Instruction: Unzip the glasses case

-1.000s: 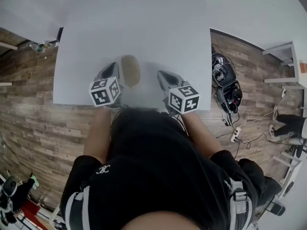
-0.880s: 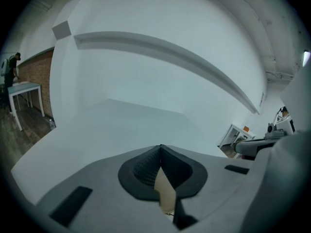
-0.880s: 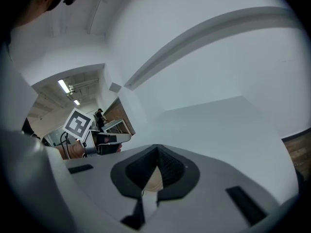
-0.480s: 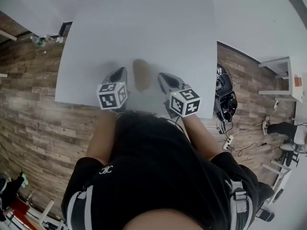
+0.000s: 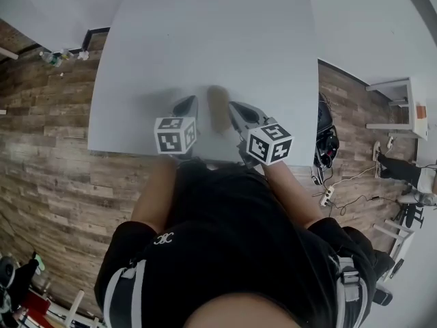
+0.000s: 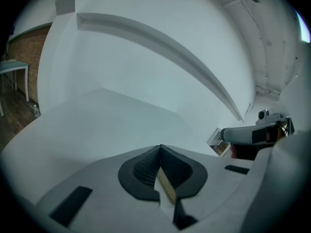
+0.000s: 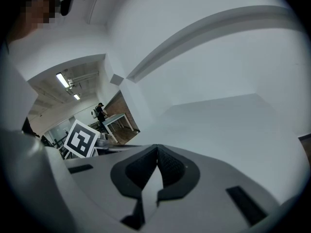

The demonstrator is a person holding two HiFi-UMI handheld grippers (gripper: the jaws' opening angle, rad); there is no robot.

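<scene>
left gripper [image 6: 160,148] jaws pressed together, nothing between the pads; right gripper [image 7: 157,147] jaws also closed tip to tip, empty; both point out over the white table [image 5: 205,33]; the tan oval glasses case [image 5: 218,108] lies flat on the table, blurred in the head view, zip not readable; left gripper sits just left of the case, right gripper just right of it, case between the two; whether either tip touches the case cannot be told; each gripper's marker cube is on the person's side of the case, left cube [image 5: 175,134], right cube [image 5: 270,142]; the person's bare forearms run back from the cubes; wooden floor [image 5: 48,156] lies beyond the table edge nearest the case; a power strip with cables [image 5: 326,195] lies on the floor well right of the case
</scene>
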